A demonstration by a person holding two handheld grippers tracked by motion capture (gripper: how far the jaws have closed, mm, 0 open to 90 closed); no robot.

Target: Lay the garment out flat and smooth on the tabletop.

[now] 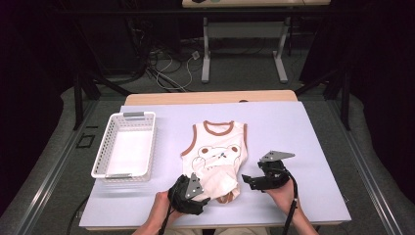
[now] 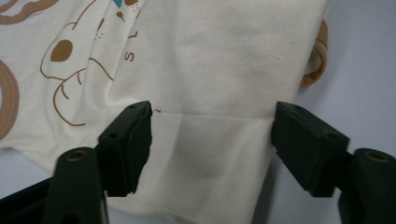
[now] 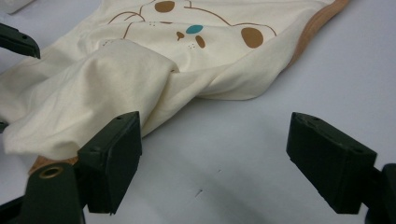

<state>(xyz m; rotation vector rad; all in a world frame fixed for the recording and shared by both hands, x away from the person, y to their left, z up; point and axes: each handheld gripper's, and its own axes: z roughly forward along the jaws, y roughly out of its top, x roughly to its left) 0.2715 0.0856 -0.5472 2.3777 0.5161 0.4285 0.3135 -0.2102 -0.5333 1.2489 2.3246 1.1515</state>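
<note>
A small sleeveless cream top [image 1: 215,156] is laid flat near the middle of the counter [image 1: 293,127], neck toward the far edge, hem toward the near edge. Neck and armholes are trimmed w/ brown binding; a bear face is printed on the chest in brown outline, w/ brown ear patches and a teal nose. The lower part is folded up over the print, so a plain cream flap covers approx. the bottom third, and brown trim is seen poking out at the near hem.

The left gripper [image 1: 205,193] is held at the near hem, left of the fold. In the left gripper view its fingers [image 2: 128,147] are spread, w/ cloth lying between them but no pad pressed on it: released. The right gripper [image 1: 247,180] is held just beside the top's right side, over bare counter. In the right gripper view its fingers [image 3: 112,158] are parted, nothing betw. them, the fold's edge just beside the one finger.

A white slotted basket [image 1: 147,147] is set toward the left edge, well apart from the top.

Hard to make out: lettering near the print is cut by the fold. The underside of the flap is hidden. The print's lower half is covered.
</note>
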